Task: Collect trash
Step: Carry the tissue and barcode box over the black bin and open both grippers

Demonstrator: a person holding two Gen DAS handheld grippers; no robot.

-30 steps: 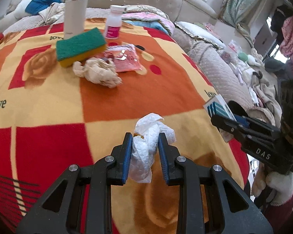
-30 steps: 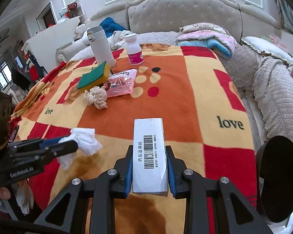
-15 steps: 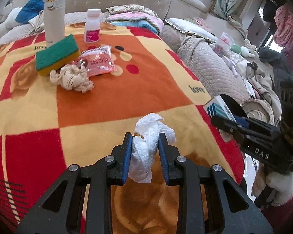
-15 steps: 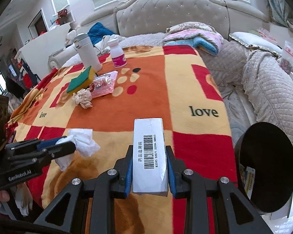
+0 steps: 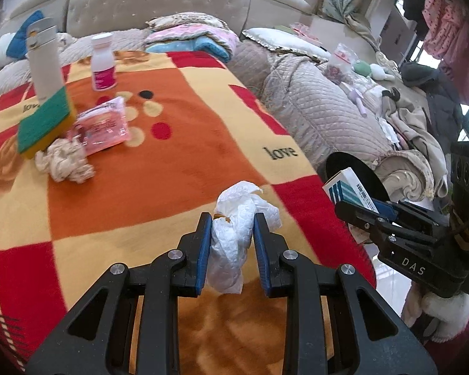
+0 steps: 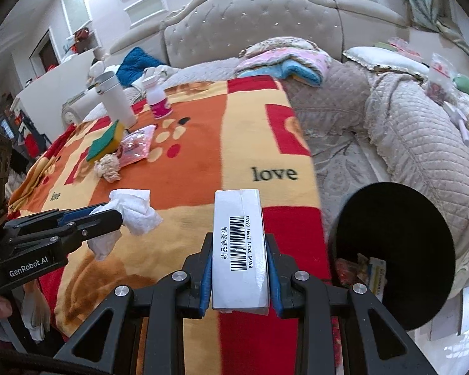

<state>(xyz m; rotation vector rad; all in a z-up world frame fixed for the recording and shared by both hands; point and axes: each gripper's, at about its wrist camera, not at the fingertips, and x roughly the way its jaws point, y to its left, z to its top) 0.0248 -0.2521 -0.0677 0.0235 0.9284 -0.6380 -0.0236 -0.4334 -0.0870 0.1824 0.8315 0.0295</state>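
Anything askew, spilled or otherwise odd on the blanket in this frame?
Slightly: the green-and-yellow sponge sits tilted, propped on the crumpled beige tissue wad and against the white flask, not flat on the orange patterned blanket. Nothing looks spilled.

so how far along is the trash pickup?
Done: some wrappers already in the bin. In hand: left gripper holds a tissue, right gripper a box, both near the bin. Left: crumpled wad and pink packet on the blanket.
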